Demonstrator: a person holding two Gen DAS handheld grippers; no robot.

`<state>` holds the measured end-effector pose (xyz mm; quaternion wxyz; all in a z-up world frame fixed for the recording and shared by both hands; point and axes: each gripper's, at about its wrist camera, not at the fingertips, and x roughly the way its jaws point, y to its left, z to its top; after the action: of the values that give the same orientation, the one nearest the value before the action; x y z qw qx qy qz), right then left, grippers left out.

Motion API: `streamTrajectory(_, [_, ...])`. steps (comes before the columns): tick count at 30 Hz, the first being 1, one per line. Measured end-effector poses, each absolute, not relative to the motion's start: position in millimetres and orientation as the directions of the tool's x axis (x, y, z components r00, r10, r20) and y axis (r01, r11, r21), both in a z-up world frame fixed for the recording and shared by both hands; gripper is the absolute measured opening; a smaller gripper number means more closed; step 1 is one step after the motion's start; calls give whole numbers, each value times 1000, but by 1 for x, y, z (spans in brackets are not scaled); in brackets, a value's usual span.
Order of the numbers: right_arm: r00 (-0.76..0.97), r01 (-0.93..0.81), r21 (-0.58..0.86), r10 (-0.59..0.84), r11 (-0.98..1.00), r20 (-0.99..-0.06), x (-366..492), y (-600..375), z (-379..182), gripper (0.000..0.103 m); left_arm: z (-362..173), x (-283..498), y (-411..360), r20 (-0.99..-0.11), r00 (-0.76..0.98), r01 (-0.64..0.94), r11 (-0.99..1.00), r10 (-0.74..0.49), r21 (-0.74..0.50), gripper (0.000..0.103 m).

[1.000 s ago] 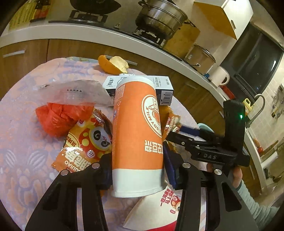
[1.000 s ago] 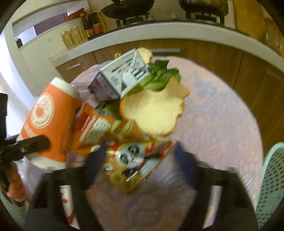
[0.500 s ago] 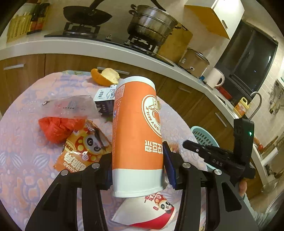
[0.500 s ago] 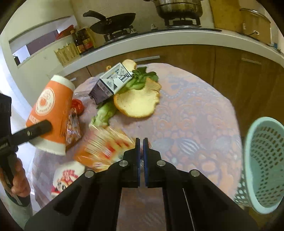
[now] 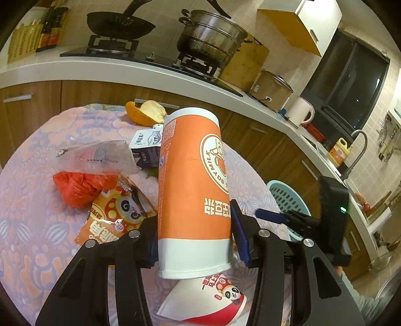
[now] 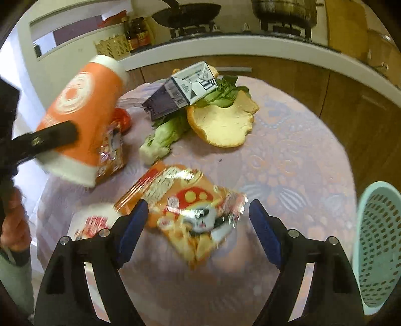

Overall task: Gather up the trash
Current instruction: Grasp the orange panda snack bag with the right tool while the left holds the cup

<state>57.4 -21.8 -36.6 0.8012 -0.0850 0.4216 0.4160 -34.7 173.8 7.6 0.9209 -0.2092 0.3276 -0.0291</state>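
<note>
Kitchen litter covers the round patterned surface (image 6: 288, 150). Left claw (image 5: 194, 234) pinches a tall orange paper soy-milk cup (image 5: 193, 190) aloft; right claw (image 6: 198, 220), spread, frames an orange panda snack wrapper (image 6: 190, 213). Most trash remains outside the teal perforated plastic basket (image 6: 378, 250).

Home kitchen. Gas hob (image 5: 105, 49) on a white counter (image 5: 150, 75) with black wok (image 5: 120, 23) and stacked steamer pot (image 5: 213, 35); rice cooker (image 5: 272, 87), white kettle (image 5: 300, 114), sink tap (image 5: 358, 148), wood cabinet fronts (image 5: 263, 143). Sauce bottles (image 6: 136, 33) by the wall.
</note>
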Motion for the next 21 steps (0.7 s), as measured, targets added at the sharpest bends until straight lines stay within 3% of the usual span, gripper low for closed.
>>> streamTrajectory(4, [293,-744,211,594,634,-749,58,-9,-33,84,12,-39,177,-581,793,-84,913,-181,-399,46])
streamTrajectory(14, [355,-712,93,471,696,-807,62,7,-51,86,14,-44,174,-568,800,-68,911,-194,-408,46])
streamTrajectory(16, [362,-720,79,470,690,-805,57,10,-49,74,15,-43,172,-567,799,-65,910,-198,-409,46])
streamTrajectory(18, [371,-722,75,476,687,-798,56,11,-48,46,15,-43,169,-571,797,-61,914,-197,-400,46])
streamTrajectory(21, [382,-700,92,481,708,-789,57,3,-46,19,17,-41,165,-576,793,-57,918,-197,-393,46])
